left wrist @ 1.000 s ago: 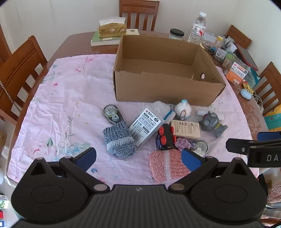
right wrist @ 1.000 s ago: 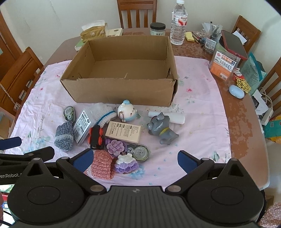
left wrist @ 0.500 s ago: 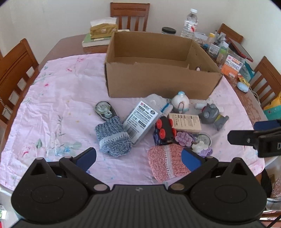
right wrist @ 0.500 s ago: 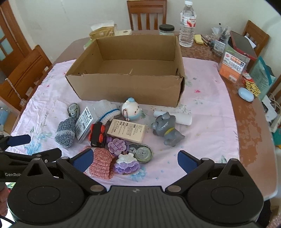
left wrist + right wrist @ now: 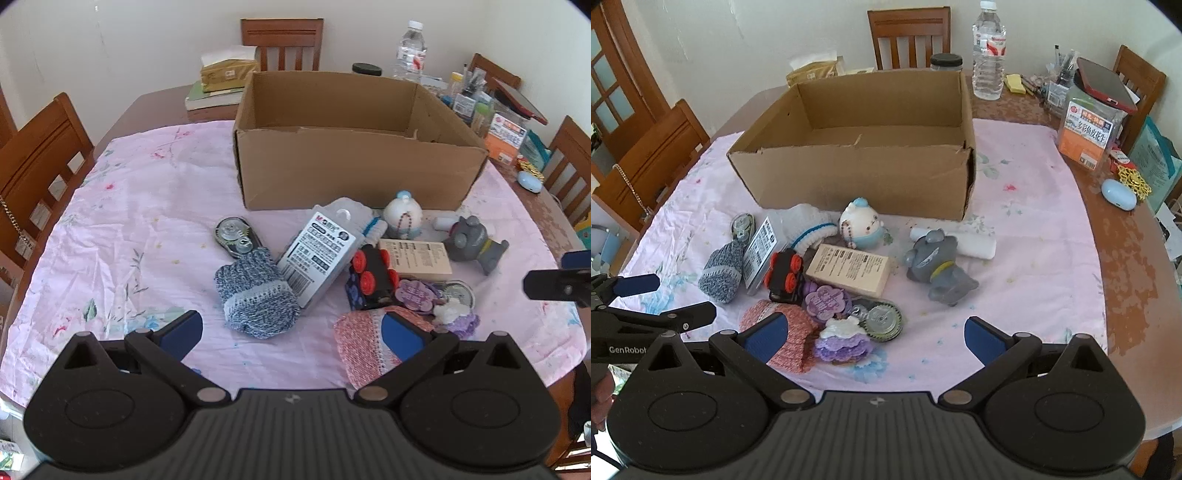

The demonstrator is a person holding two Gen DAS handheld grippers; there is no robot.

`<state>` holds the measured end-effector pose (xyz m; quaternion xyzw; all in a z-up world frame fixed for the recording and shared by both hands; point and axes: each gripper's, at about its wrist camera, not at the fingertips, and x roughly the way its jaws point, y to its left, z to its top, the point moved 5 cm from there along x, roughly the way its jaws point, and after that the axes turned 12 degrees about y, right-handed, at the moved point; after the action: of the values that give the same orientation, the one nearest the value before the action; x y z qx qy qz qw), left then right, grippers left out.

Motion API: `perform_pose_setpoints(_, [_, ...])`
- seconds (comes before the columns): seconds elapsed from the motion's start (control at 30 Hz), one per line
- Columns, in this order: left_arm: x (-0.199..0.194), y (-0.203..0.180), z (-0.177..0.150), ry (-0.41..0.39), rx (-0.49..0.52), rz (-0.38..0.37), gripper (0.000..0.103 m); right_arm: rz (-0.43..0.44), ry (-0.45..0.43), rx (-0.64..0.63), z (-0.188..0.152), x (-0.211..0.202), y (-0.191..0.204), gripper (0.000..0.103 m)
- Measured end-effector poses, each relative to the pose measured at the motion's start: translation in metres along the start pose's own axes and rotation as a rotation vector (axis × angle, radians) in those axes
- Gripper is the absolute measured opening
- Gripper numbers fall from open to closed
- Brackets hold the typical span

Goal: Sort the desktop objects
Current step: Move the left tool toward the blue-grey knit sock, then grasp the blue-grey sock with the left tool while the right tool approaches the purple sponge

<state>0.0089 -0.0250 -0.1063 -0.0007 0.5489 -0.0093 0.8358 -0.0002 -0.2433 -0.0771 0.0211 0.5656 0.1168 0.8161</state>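
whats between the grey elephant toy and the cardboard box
A white tube lies on the pink cloth between the grey elephant toy and the brown cardboard box; clearest in the right wrist view.

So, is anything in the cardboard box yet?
No, the cardboard box shows only its bare floor; the toys all lie on the pink cloth in front.

Pink knit piece [image 5: 364, 347]: my left gripper's right finger is covering part of it.
White tube [image 5: 973, 243]: the grey toy [image 5: 938, 264] is hiding its left end.
Tape measure [image 5: 882, 319]: partly lying under the purple flower tag [image 5: 827, 301].
Package label [image 5: 317, 254]: print is reading too small.
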Motion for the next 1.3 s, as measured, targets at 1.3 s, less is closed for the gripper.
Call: perform_pose_setpoints(1.3, [0.064,0.058,0.019,0.009,-0.114,-0.162,0.079,-0.11,-0.032,-0.018,0.006,-0.003,0.028,0.103])
